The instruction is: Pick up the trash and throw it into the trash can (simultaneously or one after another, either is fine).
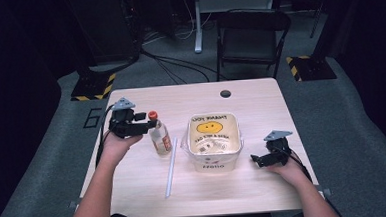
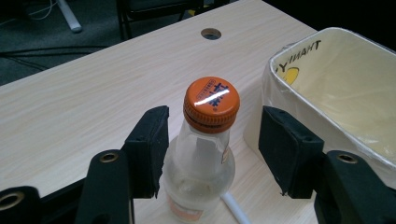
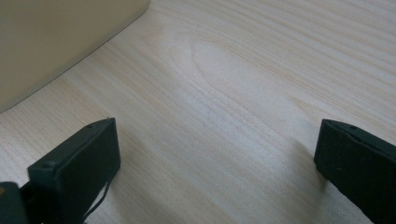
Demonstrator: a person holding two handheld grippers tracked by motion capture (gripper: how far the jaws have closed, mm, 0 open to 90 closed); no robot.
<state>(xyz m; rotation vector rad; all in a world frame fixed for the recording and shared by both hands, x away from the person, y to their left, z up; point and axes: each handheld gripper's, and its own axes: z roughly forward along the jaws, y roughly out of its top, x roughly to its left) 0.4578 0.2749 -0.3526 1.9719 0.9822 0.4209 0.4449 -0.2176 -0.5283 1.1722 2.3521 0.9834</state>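
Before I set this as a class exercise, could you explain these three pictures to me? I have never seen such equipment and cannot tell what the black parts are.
A person sits at a wooden table and holds a hand-operated grasping tool in each hand. The high view looks down from above; each of the other two comes from a camera riding on one tool, with its black jaws at the bottom. On the table stand a clear bottle with an orange cap and a white tub printed with a yellow smiley; a white straw lies between them. The left tool is open around the bottle's neck, not yet gripping. The right tool rests open on bare table beside the tub. Nothing is held.
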